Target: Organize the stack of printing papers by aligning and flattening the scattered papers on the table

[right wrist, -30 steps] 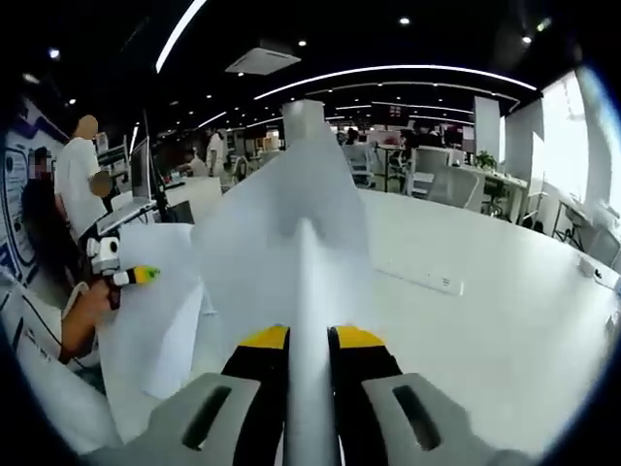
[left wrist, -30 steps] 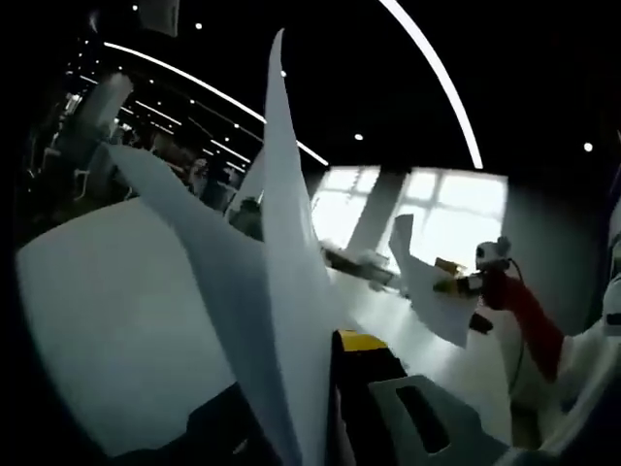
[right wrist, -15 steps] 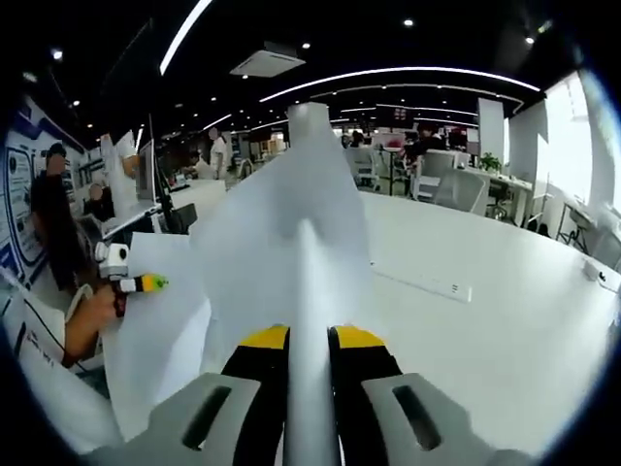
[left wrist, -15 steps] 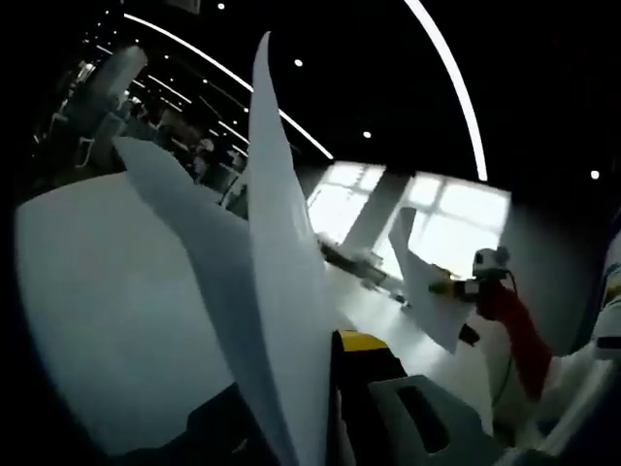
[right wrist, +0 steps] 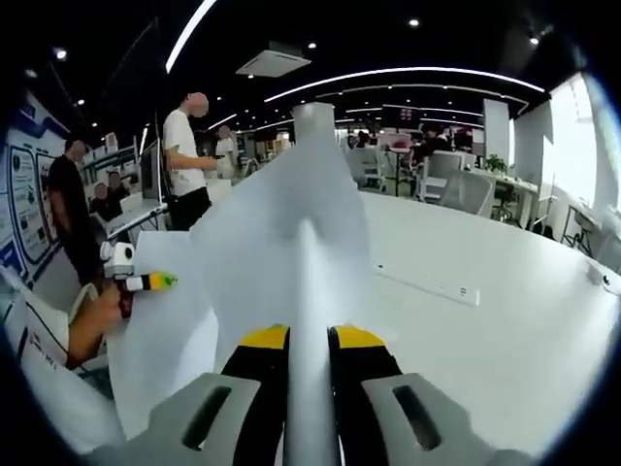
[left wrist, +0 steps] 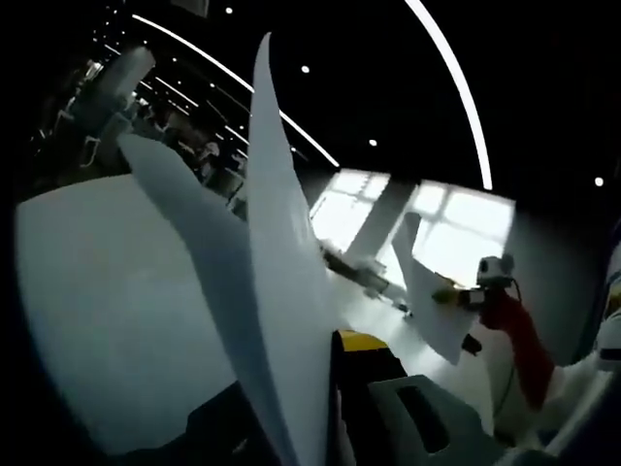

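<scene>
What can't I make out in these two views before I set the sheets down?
- Left gripper view: the raised paper hides one jaw of the left hand-held gripper and much of the table.
- Right gripper view: the held paper blocks the table directly ahead, so any stack there cannot be seen.
- Both views: the sheets' lower edges are cut off at the bottom.

Paper: thin, matt white, smooth, bending in soft curves with no hard creases; same matt sheet over on the left gripper view. Table smooth white with a slight sheen. Right gripper looks like plastic: grey matt body, black jaws, glossy-ish yellow tips.
</scene>
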